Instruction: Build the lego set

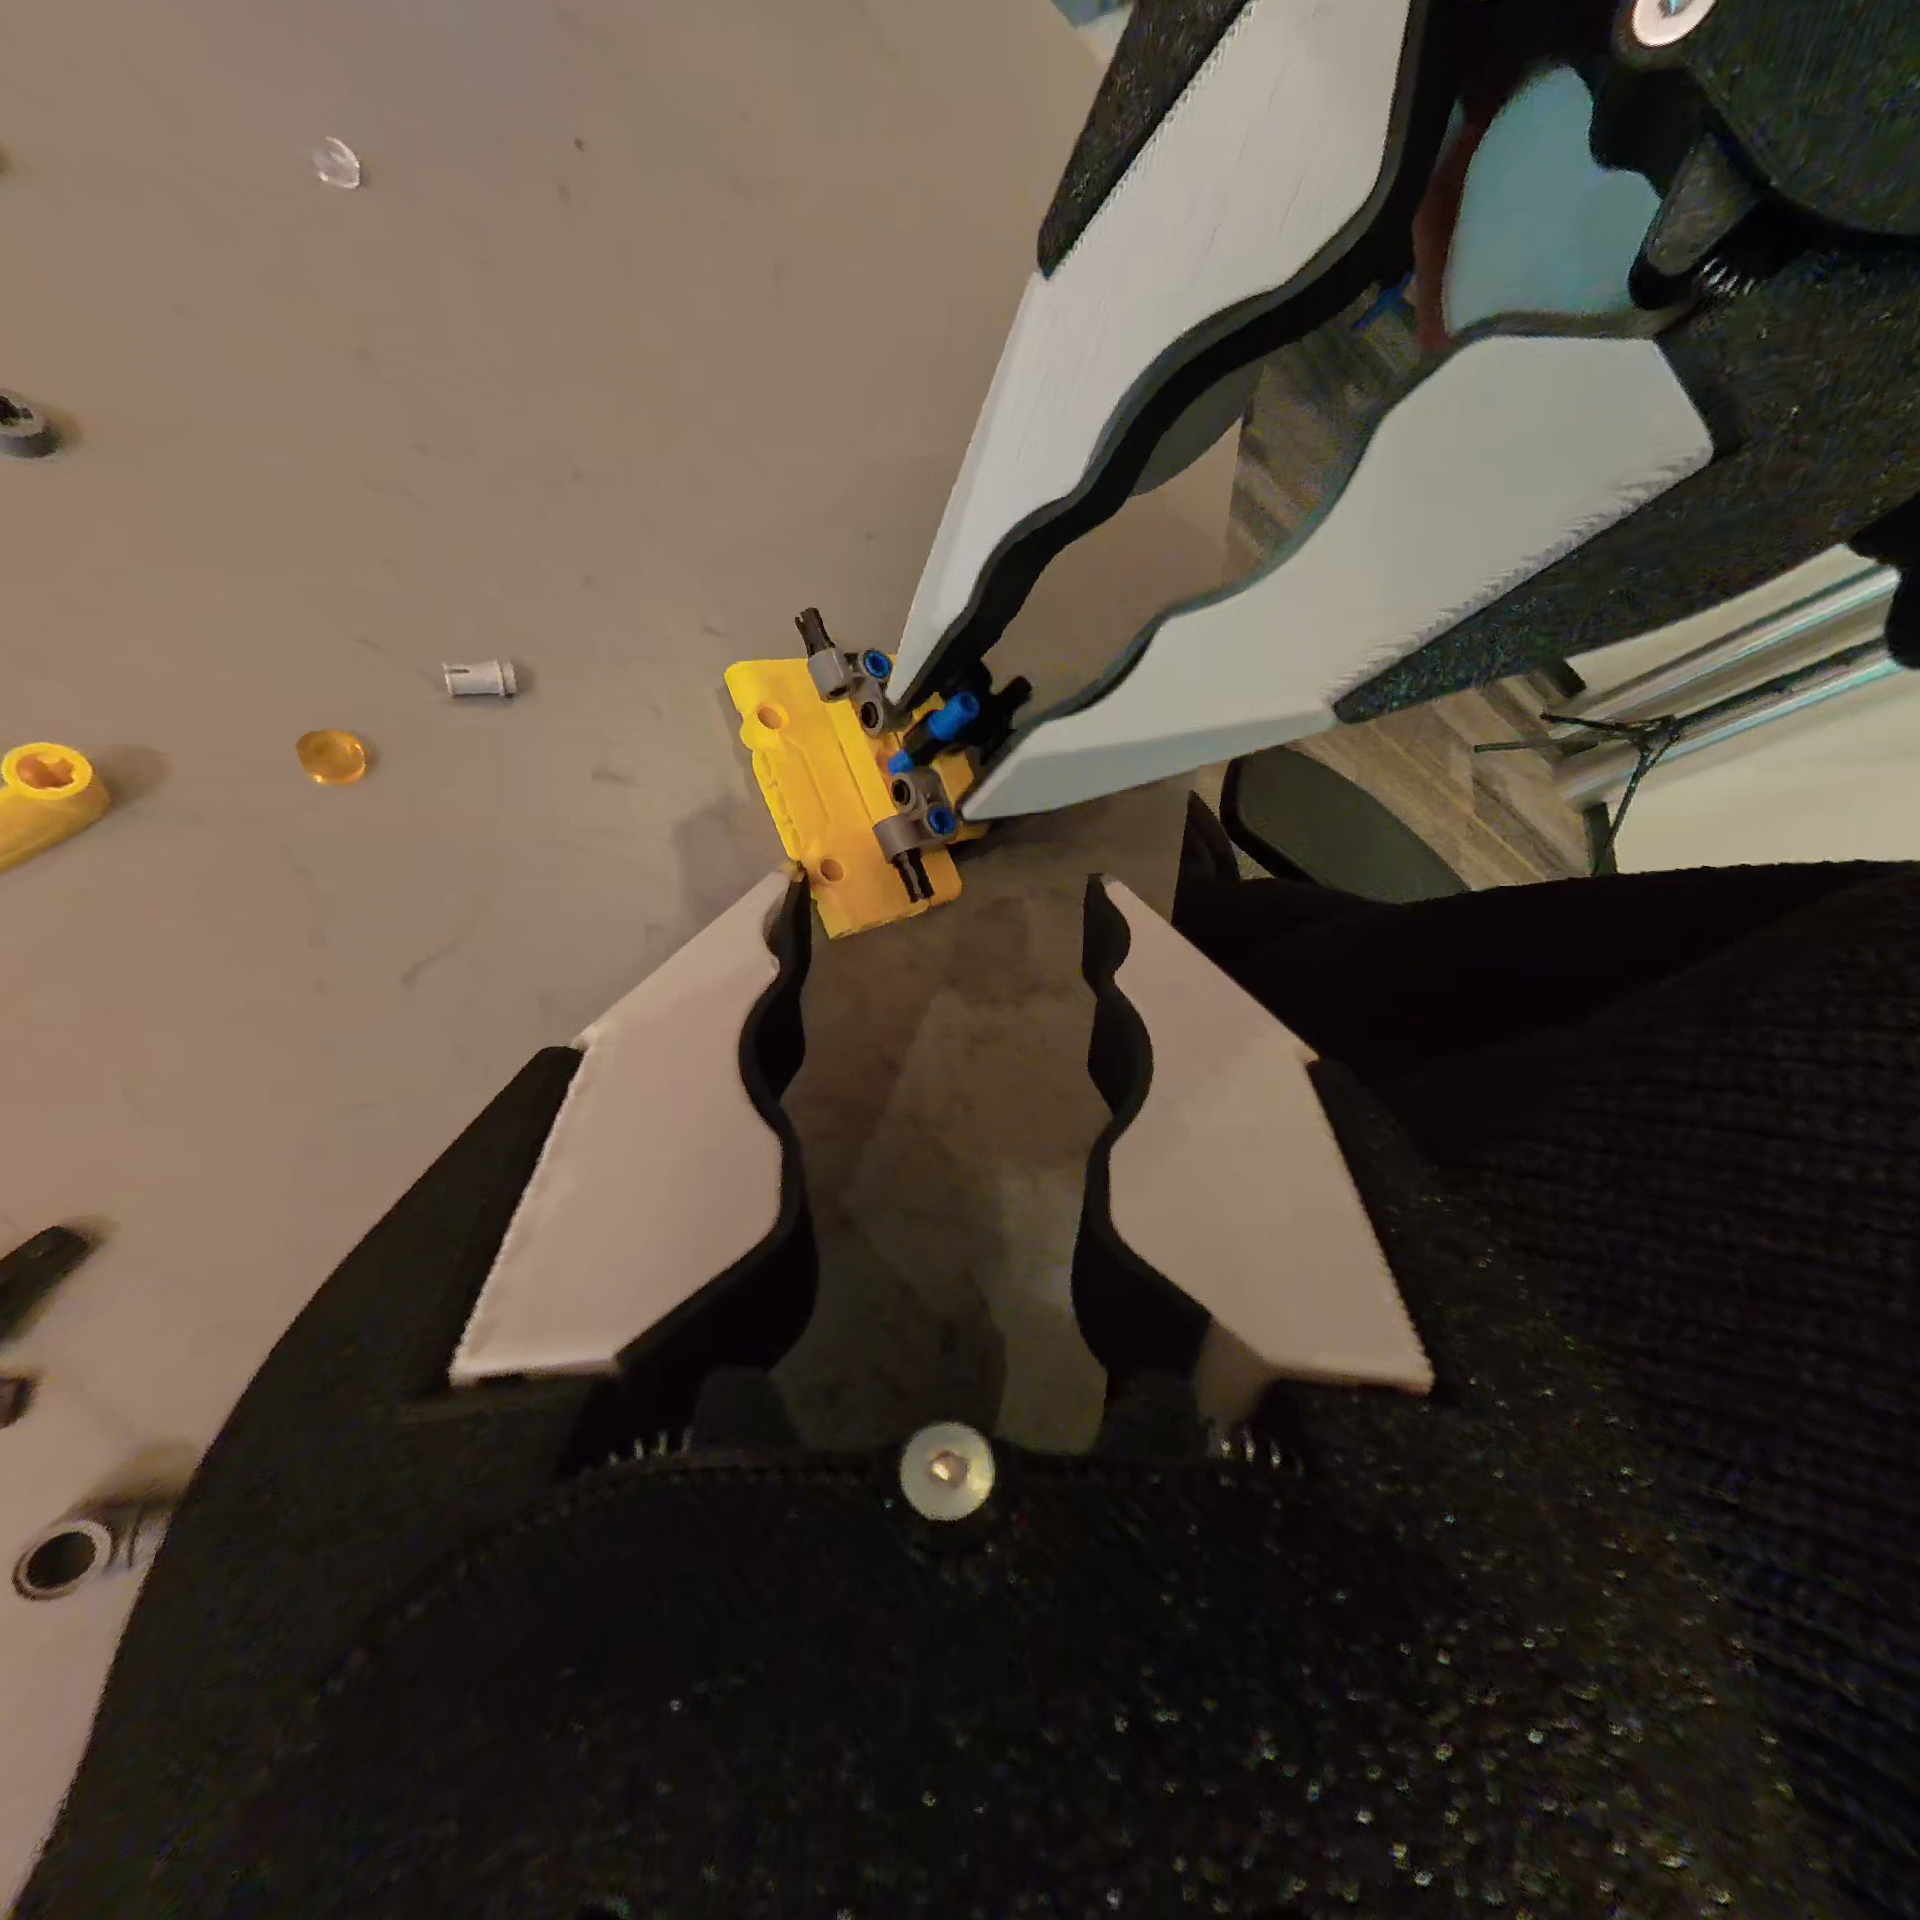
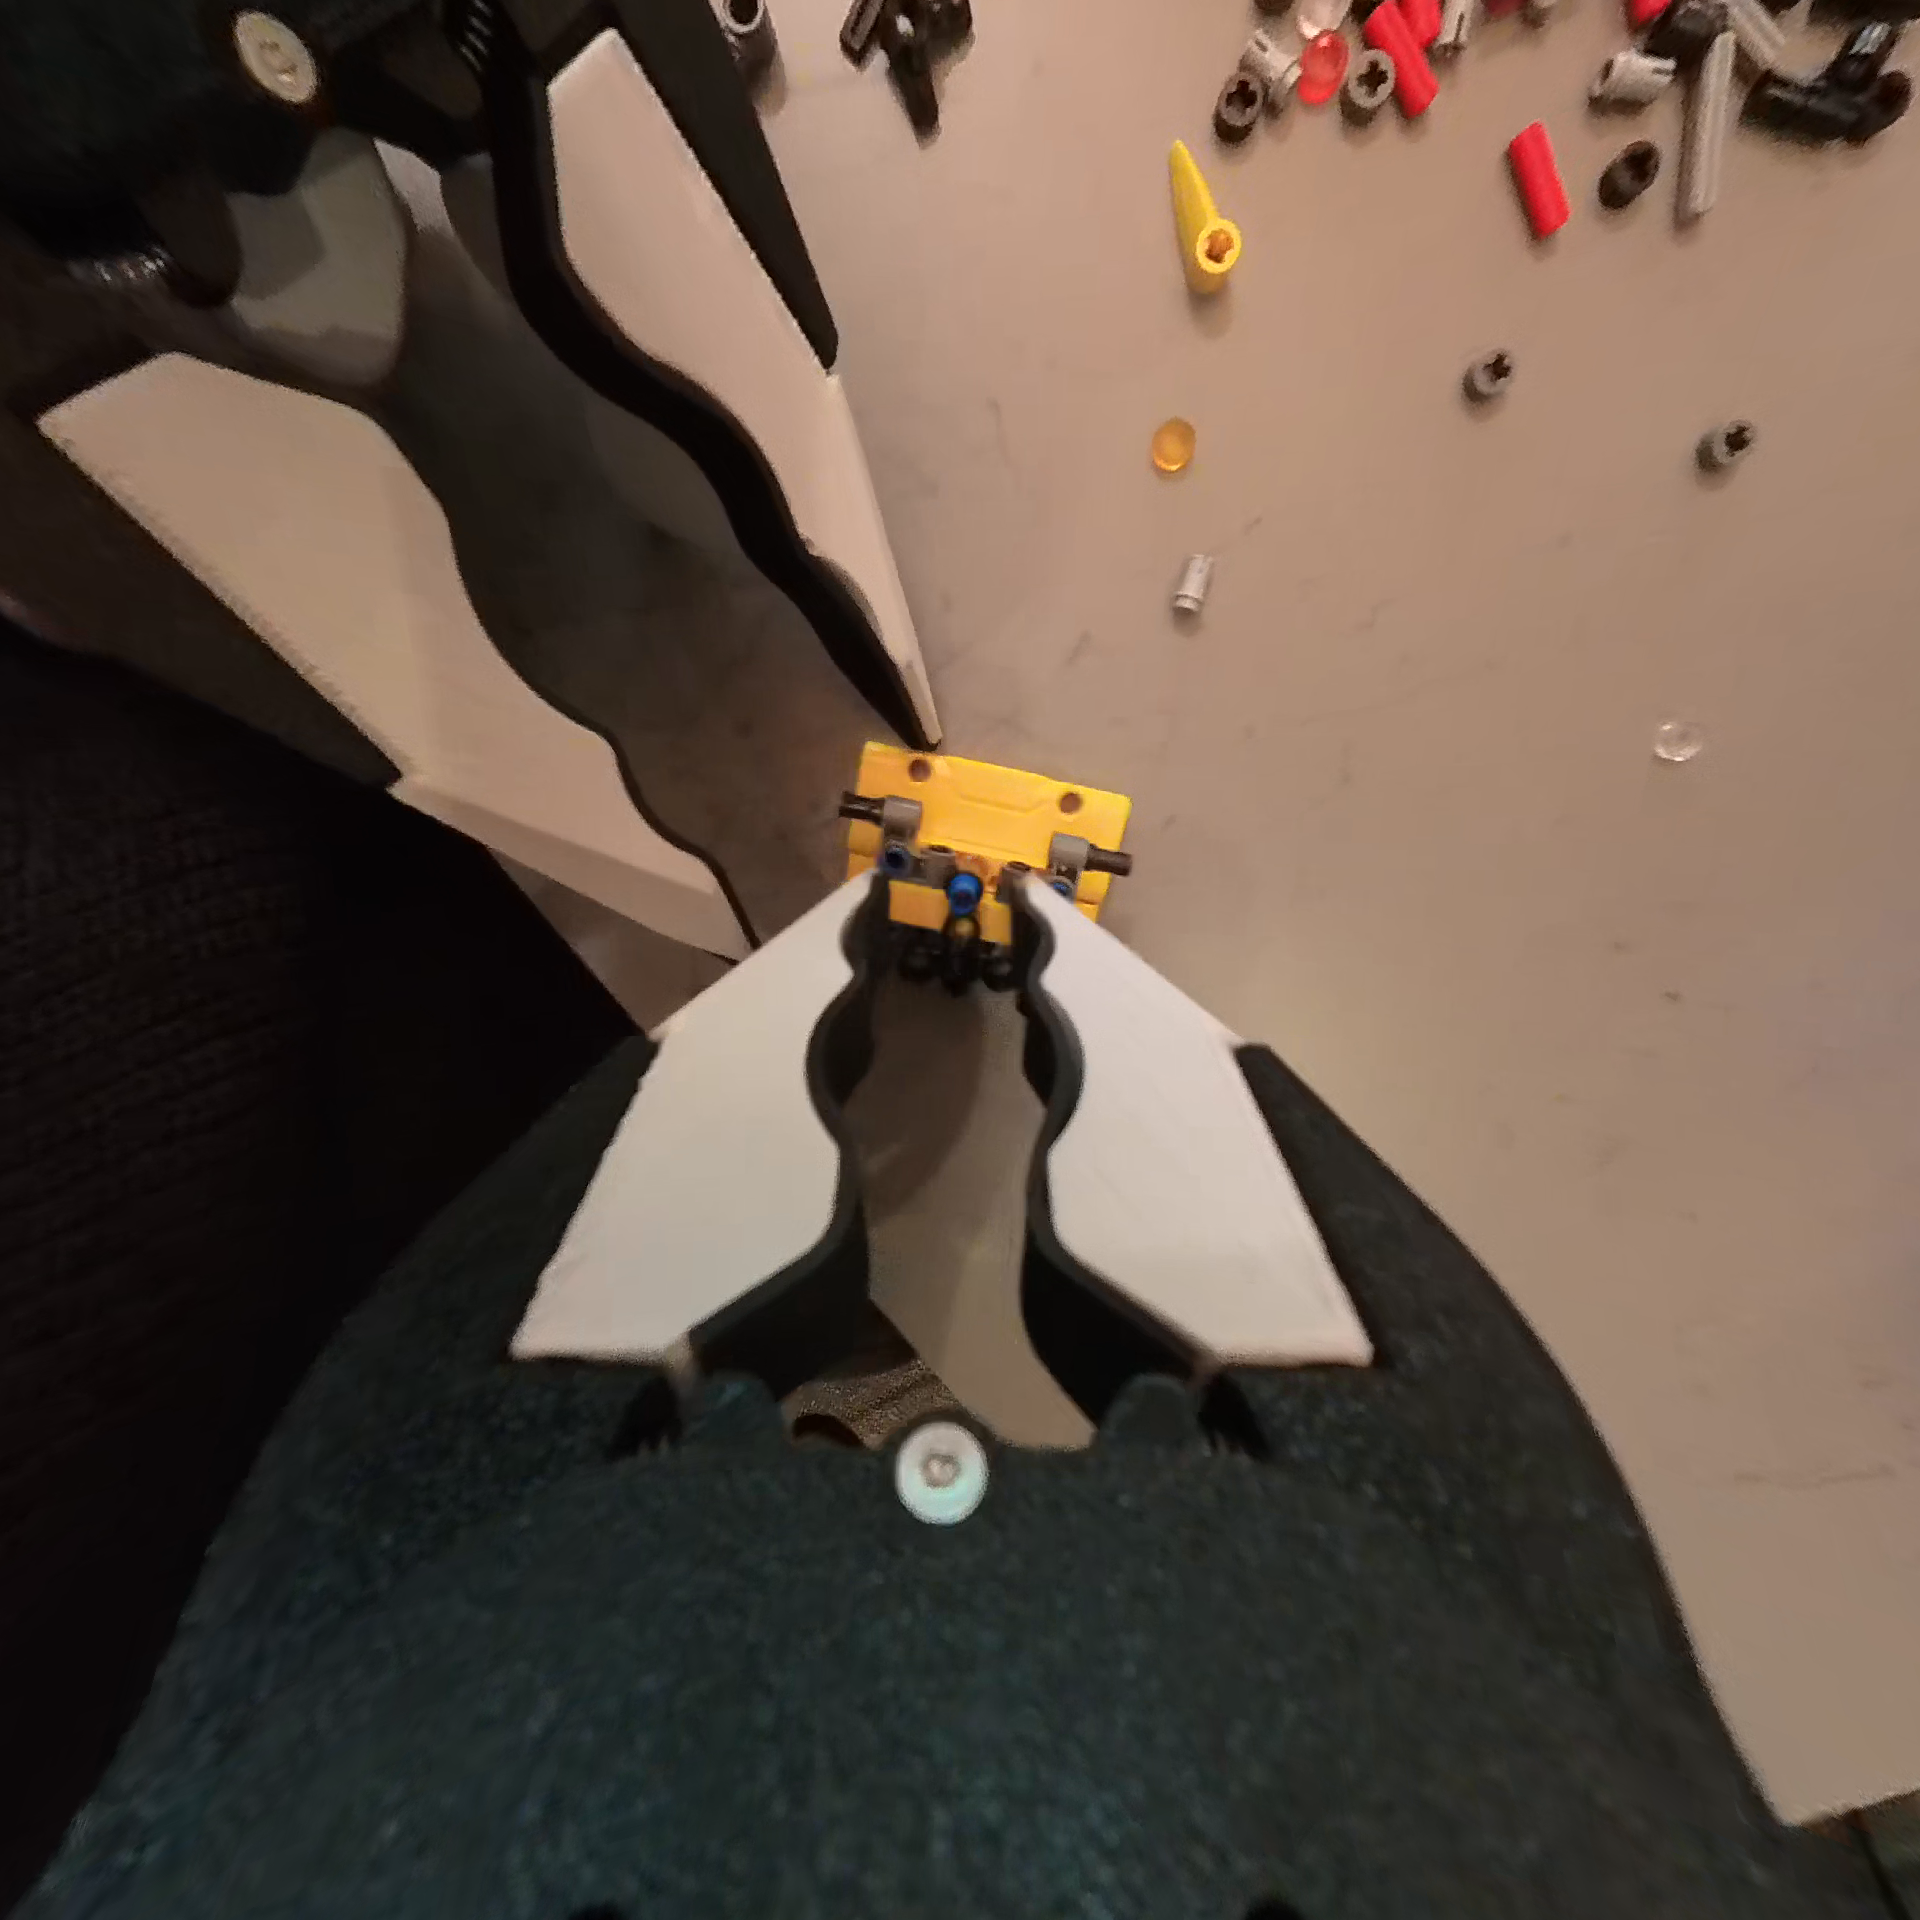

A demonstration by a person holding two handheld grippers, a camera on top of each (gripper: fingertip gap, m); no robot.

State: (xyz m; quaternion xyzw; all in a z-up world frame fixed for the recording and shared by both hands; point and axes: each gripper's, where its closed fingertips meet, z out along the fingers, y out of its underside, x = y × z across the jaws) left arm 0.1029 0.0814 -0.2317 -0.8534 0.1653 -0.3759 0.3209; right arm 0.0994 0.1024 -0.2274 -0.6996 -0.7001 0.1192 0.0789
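Observation:
A small yellow brick assembly with grey connectors and blue and black pins sits at the grey table's near edge. My right gripper comes in from the upper right and is shut on its pin side. In the right wrist view the right gripper clamps the assembly between its tips. My left gripper is open and empty, with one fingertip touching the assembly's corner. In the right wrist view the left gripper stands open at the upper left.
Loose parts lie on the table: an orange round stud, a grey pin, a yellow pointed piece, a clear stud, and a pile of red, grey and black parts. Black fabric lies past the table edge. The tips of both grippers are at nearly the same place. It is some 7 cm from my left tips to the orange round stud. My left wrist view looks at it from another angle.

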